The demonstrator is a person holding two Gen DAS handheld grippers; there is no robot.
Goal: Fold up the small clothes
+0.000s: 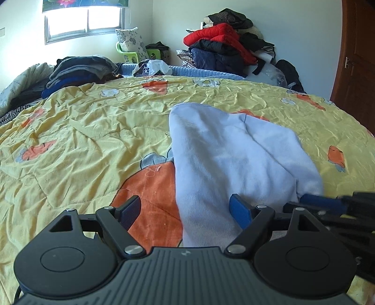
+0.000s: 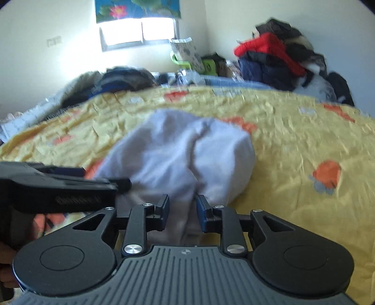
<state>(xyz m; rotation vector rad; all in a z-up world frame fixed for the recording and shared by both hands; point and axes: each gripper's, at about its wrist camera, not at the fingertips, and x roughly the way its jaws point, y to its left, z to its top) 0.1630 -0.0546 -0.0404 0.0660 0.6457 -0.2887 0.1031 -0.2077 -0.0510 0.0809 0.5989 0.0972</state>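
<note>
A small light-blue garment (image 1: 225, 159) lies on the yellow quilt (image 1: 82, 131), partly folded over itself. My left gripper (image 1: 185, 208) is open over its near left edge, one finger on the quilt side, one on the cloth. My right gripper (image 2: 182, 211) has its jaws partly closed around a bunched near edge of the garment (image 2: 178, 150); the view is blurred and contact is unclear. The right gripper also shows in the left wrist view (image 1: 328, 201), at the garment's near right corner. The left gripper shows in the right wrist view (image 2: 70, 185).
A pile of dark folded clothes (image 1: 79, 70) sits at the bed's far left. A heap of red and dark jackets (image 1: 225, 44) is stacked at the far right by the wall. A wooden door (image 1: 356, 58) is on the right. A window (image 1: 84, 21) is behind.
</note>
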